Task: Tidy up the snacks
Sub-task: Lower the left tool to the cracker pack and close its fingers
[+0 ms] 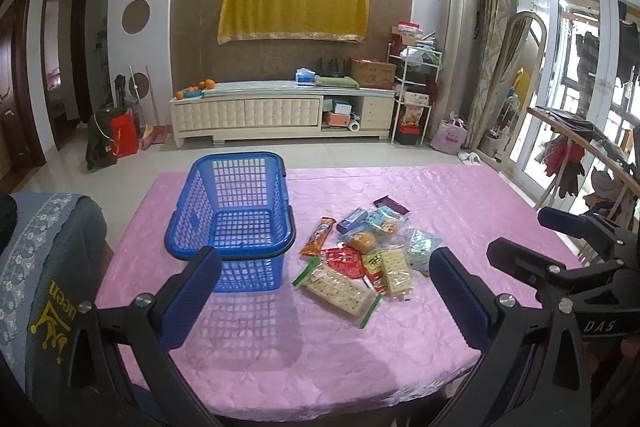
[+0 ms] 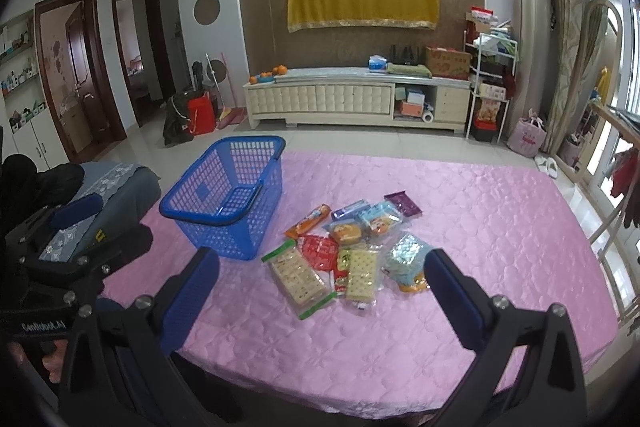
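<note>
Left gripper point(image 1: 324, 295) spread wide, empty, above near table edge. Right gripper point(image 2: 322, 291) likewise wide, empty. Pink tablecloth point(image 2: 500, 227) bare between grippers and snacks. Snack pile point(image 2: 352, 247) lay mid-table, packets overlapping; nearest cracker pack point(image 2: 298, 277) long axis ran near-right to far-left. Blue basket point(image 1: 236, 211) stood upright, empty, just left of pile, long axis front to back. Chair back point(image 1: 48, 267) at left edge. Cabinet point(image 2: 356, 101) far behind.

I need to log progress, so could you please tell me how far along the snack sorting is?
Nothing looks done: the blue basket is empty. Nothing is in hand; the left hand-held gripper and right hand-held gripper are open. The whole snack pile on the pink table remains.
</note>
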Action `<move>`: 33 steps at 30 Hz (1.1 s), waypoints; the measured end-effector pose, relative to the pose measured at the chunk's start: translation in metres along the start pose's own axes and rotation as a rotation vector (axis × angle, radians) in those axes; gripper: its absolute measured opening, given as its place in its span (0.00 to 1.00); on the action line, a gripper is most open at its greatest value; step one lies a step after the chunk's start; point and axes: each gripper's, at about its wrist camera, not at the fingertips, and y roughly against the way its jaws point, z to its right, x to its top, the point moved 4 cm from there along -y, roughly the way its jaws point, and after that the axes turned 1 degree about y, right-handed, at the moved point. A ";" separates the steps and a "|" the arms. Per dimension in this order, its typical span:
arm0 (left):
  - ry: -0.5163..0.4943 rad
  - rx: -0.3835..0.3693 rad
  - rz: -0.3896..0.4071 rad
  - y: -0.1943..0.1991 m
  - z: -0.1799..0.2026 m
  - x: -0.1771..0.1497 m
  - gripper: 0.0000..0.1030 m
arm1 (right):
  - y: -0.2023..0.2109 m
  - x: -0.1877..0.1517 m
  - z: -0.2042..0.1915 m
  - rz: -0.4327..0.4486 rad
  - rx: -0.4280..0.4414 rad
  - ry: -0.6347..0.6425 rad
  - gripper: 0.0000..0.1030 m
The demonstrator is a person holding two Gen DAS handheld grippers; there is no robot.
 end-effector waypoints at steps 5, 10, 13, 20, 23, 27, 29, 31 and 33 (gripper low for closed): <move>-0.015 -0.010 -0.014 -0.018 0.008 0.011 1.00 | -0.005 0.009 0.013 0.022 -0.024 0.013 1.00; -0.030 -0.041 -0.039 -0.041 0.018 0.021 1.00 | -0.013 0.022 0.029 0.032 -0.024 -0.001 1.00; -0.042 -0.061 -0.063 -0.060 0.027 0.027 1.00 | -0.025 0.028 0.045 0.011 -0.025 -0.030 1.00; -0.071 -0.092 -0.128 -0.107 0.052 0.037 1.00 | -0.054 0.034 0.088 -0.033 -0.113 -0.043 1.00; -0.063 -0.106 -0.163 -0.132 0.062 0.037 1.00 | -0.067 0.032 0.103 -0.044 -0.134 -0.033 1.00; -0.057 -0.119 -0.227 -0.167 0.077 0.027 1.00 | -0.088 0.022 0.124 -0.088 -0.147 -0.048 1.00; -0.055 -0.120 -0.255 -0.180 0.081 0.018 1.00 | -0.099 0.014 0.136 -0.116 -0.128 -0.083 1.00; -0.063 -0.111 -0.297 -0.197 0.085 0.008 1.00 | -0.112 0.004 0.150 -0.138 -0.091 -0.135 1.00; -0.071 -0.103 -0.330 -0.210 0.089 -0.001 1.00 | -0.122 -0.004 0.159 -0.156 -0.108 -0.147 1.00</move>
